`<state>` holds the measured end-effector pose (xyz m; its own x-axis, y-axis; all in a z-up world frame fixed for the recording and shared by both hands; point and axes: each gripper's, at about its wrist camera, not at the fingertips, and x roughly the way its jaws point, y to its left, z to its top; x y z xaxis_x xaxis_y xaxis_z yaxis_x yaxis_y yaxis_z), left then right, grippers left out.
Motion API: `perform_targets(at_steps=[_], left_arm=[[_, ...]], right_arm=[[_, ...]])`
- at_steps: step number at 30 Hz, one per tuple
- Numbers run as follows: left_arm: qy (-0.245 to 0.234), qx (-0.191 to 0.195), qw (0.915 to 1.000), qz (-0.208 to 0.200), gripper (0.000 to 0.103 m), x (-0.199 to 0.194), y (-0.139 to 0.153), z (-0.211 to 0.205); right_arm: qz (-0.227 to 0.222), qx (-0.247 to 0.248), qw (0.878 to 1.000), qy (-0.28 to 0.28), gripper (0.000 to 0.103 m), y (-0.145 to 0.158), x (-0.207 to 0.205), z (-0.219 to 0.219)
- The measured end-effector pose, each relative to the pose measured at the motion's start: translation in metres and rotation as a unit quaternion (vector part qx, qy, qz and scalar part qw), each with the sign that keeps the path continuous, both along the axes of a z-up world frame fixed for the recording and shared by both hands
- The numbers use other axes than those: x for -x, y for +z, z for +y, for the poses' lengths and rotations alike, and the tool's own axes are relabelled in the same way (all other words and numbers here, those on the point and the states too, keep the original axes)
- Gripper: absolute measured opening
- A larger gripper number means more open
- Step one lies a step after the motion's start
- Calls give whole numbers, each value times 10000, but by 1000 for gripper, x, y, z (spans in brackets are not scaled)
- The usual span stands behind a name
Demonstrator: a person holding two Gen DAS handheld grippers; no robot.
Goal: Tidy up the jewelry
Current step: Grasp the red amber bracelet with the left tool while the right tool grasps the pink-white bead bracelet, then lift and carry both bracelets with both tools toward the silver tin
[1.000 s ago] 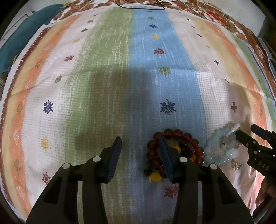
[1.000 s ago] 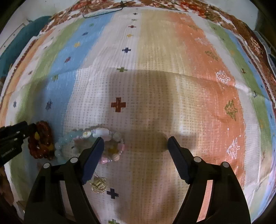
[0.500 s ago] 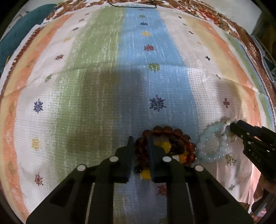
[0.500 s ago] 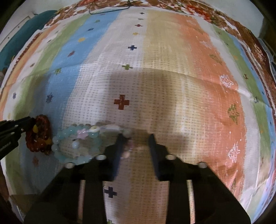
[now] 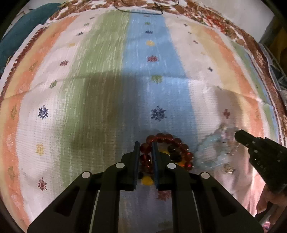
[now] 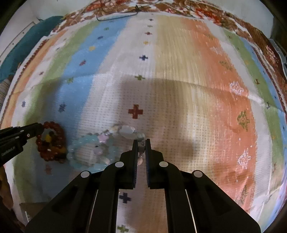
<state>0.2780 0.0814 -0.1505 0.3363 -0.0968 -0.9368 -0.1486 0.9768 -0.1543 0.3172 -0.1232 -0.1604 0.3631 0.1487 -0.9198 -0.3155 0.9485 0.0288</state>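
Note:
A dark red bead bracelet (image 5: 170,141) with yellow and black beads lies on the striped cloth. My left gripper (image 5: 145,143) is shut on its left side, with red beads pinched between the pads. Just to the right lies a pale bead bracelet (image 5: 211,148), light blue with pastel charms and blurred here. In the right wrist view my right gripper (image 6: 140,141) is closing its jaws on a thin beaded strand at the right end of the pale bead bracelet (image 6: 93,145). The red bracelet (image 6: 52,143) and the left gripper (image 6: 35,129) show at the left edge.
A striped cloth (image 5: 100,89) with small stitched motifs covers the whole surface. A teal cushion (image 5: 21,35) lies at the far left and a black cord (image 5: 140,12) at the far edge. A small gold charm (image 5: 227,169) rests under the right gripper (image 5: 240,136).
Both grippers went from open to shut: the left closed on the red bracelet, the right on the pale bracelet's strand. The pale bracelet has blurred and shifted slightly.

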Motion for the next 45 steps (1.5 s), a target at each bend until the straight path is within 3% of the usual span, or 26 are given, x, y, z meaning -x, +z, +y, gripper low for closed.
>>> perform_targets(at_steps=[22, 45], left_arm=[[-599, -48, 9959, -670, 12, 30, 69, -50], [-604, -125, 9929, -1020, 12, 65, 101, -55]], right_arm=[[-496, -347, 9979, 241, 8, 58, 41, 1], [-766, -488, 9951, 403, 8, 84, 81, 3]])
